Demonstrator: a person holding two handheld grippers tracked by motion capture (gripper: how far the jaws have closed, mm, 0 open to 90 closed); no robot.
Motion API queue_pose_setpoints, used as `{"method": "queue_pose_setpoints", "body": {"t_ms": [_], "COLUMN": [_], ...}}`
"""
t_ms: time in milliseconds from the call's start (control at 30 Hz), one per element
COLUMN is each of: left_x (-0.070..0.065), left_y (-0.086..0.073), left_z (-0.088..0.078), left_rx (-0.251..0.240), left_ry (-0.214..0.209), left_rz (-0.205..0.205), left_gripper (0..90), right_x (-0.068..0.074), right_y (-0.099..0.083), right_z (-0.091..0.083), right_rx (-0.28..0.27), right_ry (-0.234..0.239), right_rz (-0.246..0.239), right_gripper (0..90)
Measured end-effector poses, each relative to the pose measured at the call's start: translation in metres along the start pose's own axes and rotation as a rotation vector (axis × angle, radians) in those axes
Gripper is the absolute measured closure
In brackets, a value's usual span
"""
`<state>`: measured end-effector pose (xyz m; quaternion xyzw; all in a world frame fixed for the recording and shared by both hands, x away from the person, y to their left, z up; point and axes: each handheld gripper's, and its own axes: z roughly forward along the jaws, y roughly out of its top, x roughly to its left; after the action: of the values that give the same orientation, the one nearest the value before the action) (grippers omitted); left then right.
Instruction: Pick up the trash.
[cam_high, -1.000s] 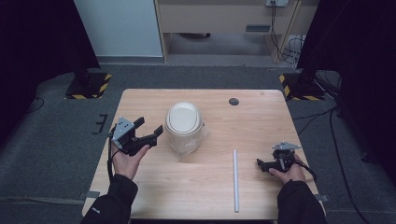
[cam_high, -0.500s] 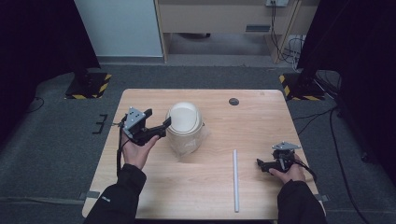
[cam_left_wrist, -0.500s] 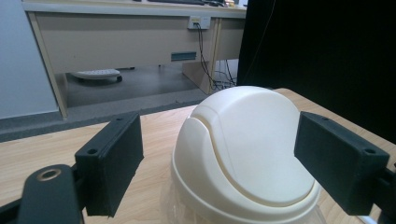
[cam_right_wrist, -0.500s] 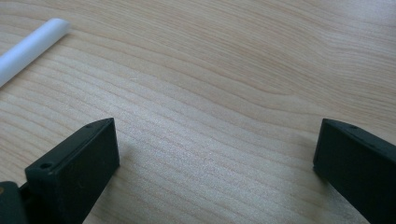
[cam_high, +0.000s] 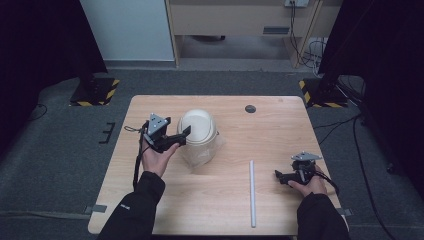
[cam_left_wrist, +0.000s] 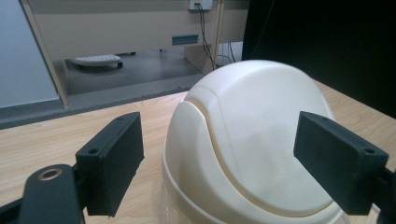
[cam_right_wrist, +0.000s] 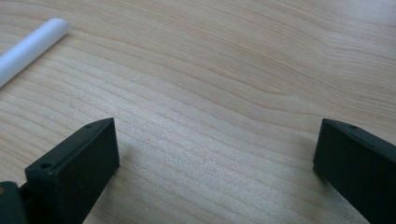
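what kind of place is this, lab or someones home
Most likely a lab or test room, not a home: black curtains hang on both sides, stand bases with yellow-black hazard tape sit on grey carpet, and a bare wooden table holds just a cream domed jar and a white tube.

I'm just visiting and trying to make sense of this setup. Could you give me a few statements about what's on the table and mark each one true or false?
1. The left claw is open, its jaws on either side of the cream domed lid. True.
2. The right claw is clamped on the white tube. False: it is open, with bare table between its jaws, and the tube lies apart from it.
3. The domed lid sits on a clear jar. True.
4. The white tube stands upright. False: it lies flat on the table.
5. A small dark round spot sits near the far edge of the table. True.
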<state>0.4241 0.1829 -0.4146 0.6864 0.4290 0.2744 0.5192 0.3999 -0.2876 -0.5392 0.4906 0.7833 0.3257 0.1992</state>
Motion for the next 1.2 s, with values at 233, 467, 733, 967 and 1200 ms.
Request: {"method": "queue_pose_setpoints", "body": {"t_ms": [233, 467, 733, 967, 1200], "left_x": [0.0, 0.001, 0.003, 0.003, 0.001], "left_y": [-0.008, -0.015, -0.017, -0.018, -0.016], "left_z": [0.009, 0.015, 0.022, 0.025, 0.029], "left_rx": [0.037, 0.075, 0.113, 0.126, 0.157], "left_ry": [0.002, 0.012, 0.017, 0.017, 0.023], "left_rz": [0.001, 0.007, -0.018, -0.031, -0.026], "left_gripper": [15.4, 16.0, 15.9, 15.8, 15.7], "right_x": [0.0, 0.0, 0.0, 0.0, 0.0], "right_y": [0.0, 0.0, 0.0, 0.0, 0.0], "right_z": [0.0, 0.0, 0.0, 0.0, 0.0], "right_rx": [0.001, 0.0, 0.0, 0.0, 0.0], "right_ry": [0.002, 0.004, 0.004, 0.005, 0.004], "right_rz": [0.0, -0.004, -0.004, -0.004, -0.005], "right_gripper": [0.6, 0.6, 0.6, 0.6, 0.6]}}
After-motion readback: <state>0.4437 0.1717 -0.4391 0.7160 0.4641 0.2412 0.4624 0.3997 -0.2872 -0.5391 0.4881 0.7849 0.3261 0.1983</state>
